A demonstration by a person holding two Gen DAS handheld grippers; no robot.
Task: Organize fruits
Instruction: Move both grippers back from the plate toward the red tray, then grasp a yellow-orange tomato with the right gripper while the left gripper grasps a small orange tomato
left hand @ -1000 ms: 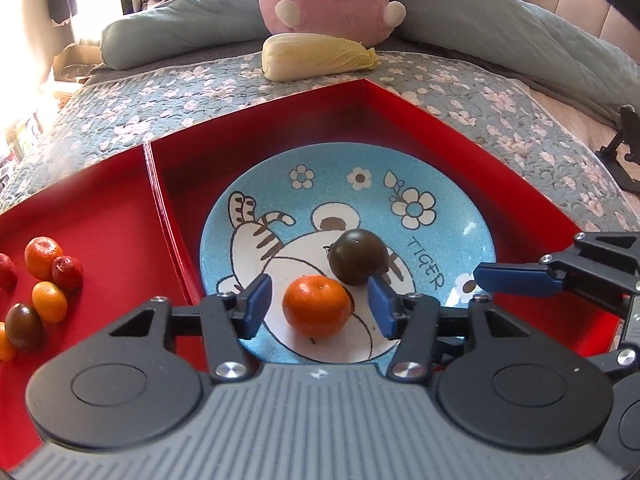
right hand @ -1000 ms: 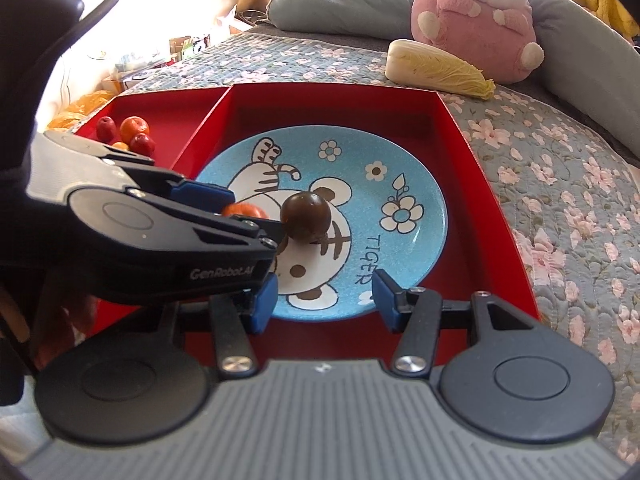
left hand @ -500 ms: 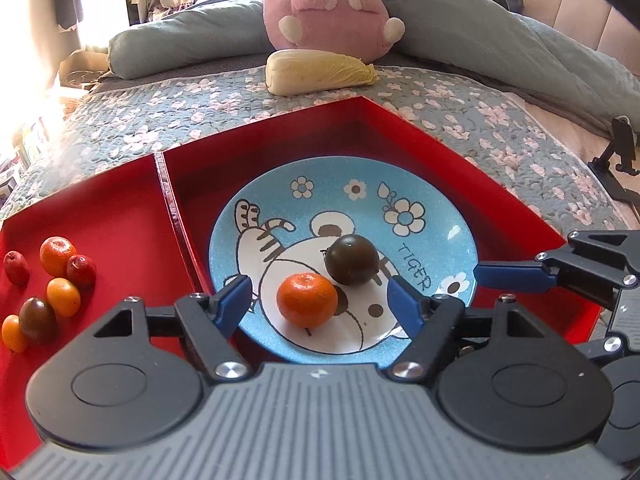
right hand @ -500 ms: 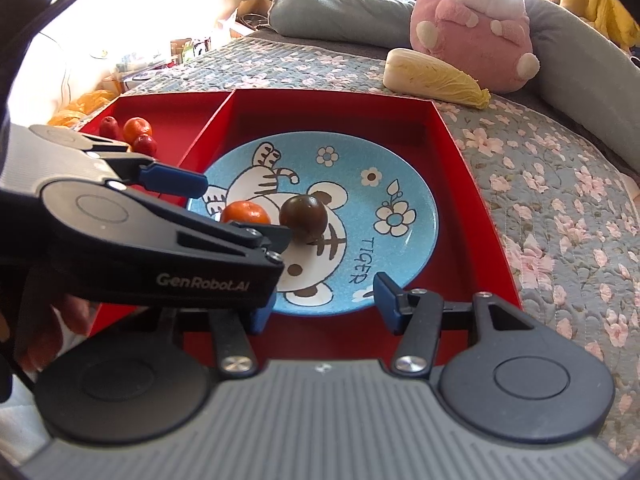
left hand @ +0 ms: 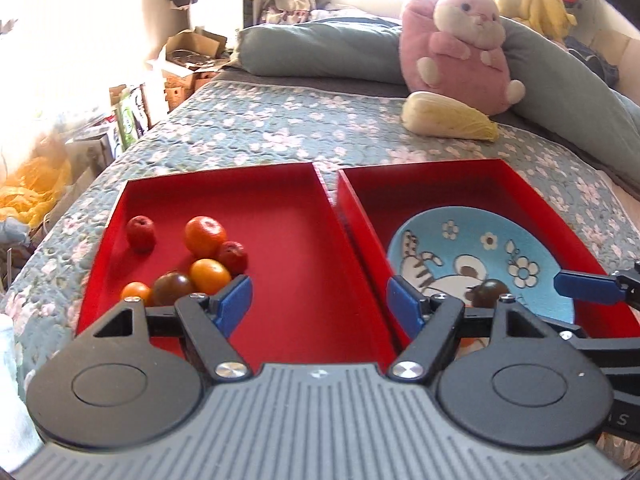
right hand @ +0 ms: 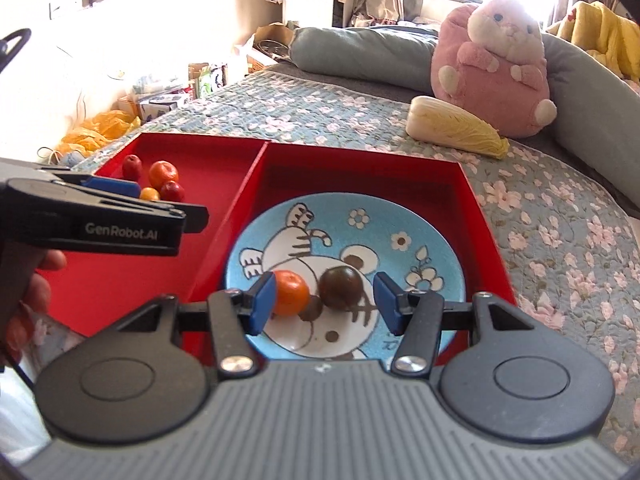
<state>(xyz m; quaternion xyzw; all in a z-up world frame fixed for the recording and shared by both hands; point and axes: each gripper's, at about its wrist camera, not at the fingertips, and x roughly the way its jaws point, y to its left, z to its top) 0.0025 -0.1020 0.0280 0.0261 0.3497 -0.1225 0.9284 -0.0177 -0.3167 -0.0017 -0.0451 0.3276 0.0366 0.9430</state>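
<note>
Two red trays lie side by side on a bed. The left tray (left hand: 216, 176) holds several small fruits: a mandarin (left hand: 205, 236), red ones, orange ones and a dark tomato (left hand: 172, 288). My left gripper (left hand: 320, 304) hovers open over this tray with nothing between its fingers. In the right tray (right hand: 360, 160) lies a blue tiger plate (right hand: 400, 216) with a mandarin (right hand: 292, 292) and a dark tomato (right hand: 342, 286). My right gripper (right hand: 325, 300) hangs open above the plate. Both fruits show between its pads, neither gripped. The left gripper's fingers (right hand: 116, 188) reach in from the left.
A pink plush toy (left hand: 456, 52) and a napa cabbage (left hand: 444, 120) rest on the floral quilt (left hand: 260, 128) behind the trays, before a long grey-blue pillow (left hand: 320, 48). Boxes and bags stand beyond the bed's left side. A hand (right hand: 24, 292) holds the left gripper.
My left gripper has opened wider and swung left from over the plate to over the left tray; the mandarin stays on the plate. My right gripper has risen a little over the plate.
</note>
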